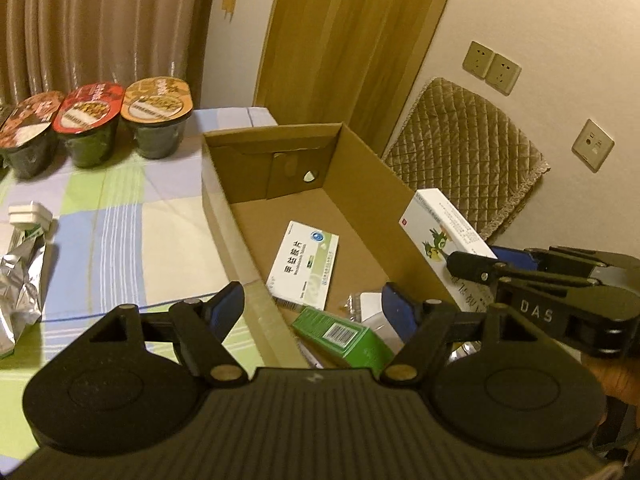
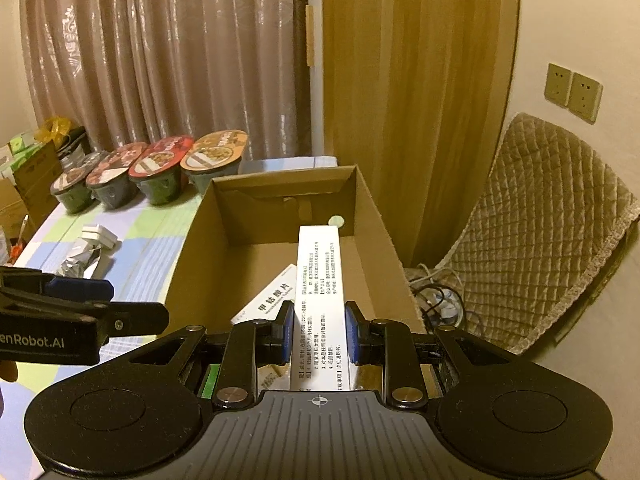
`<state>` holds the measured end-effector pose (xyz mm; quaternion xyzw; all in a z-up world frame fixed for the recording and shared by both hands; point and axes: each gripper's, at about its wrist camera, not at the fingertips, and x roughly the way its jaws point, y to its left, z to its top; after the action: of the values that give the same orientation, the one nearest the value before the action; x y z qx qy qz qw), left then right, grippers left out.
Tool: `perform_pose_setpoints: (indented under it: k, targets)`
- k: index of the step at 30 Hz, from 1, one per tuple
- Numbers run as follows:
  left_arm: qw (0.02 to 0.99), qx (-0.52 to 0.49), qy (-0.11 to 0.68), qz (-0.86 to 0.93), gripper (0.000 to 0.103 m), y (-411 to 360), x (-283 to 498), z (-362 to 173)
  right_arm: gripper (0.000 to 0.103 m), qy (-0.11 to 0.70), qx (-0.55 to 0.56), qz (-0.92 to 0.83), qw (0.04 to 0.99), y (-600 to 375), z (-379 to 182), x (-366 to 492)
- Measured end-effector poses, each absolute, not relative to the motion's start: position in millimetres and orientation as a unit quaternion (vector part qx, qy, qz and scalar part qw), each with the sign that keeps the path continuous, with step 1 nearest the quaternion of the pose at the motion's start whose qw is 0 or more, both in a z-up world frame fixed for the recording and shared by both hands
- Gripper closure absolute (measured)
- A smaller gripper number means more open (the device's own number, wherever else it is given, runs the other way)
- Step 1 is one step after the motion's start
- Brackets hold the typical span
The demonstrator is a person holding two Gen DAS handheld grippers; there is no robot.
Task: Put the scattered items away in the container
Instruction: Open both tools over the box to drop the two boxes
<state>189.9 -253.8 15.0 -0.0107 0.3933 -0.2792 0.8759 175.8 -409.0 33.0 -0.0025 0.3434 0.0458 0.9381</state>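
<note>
The right hand-held gripper (image 2: 318, 334), clamped on a long white box (image 2: 320, 300) above the cardboard box (image 2: 192, 248), looks ready to lower and release it, while the left hand-held gripper (image 1: 312, 308) hangs wide open, empty, over the near rim.

The box (image 1: 360, 200) is matt brown cardboard; the packet (image 1: 20, 280) beside it is crinkled shiny foil. A checked cloth (image 1: 132, 220) covers the desk. The tongs (image 2: 319, 332) are matt black plastic with blue pads (image 2: 353, 332).
</note>
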Motion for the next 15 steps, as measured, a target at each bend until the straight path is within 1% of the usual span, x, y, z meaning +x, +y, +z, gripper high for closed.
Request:
perform_pose_setpoints:
  k: [7,11,15]
  targets:
    - [0.878,-0.013,0.392,-0.275,0.031,-244,189,14,0.075,0.342,-0.01,0.06,0.938,-400,33,182]
    - [0.879,-0.016,0.391,-0.273,0.031,-240,189,14,0.074,0.322,-0.017,0.068,0.944,-396,35,185]
    - [0.879,-0.017,0.392,-0.273,0.031,-237,188,13,0.074,0.321,-0.003,0.063,0.945,-400,36,183]
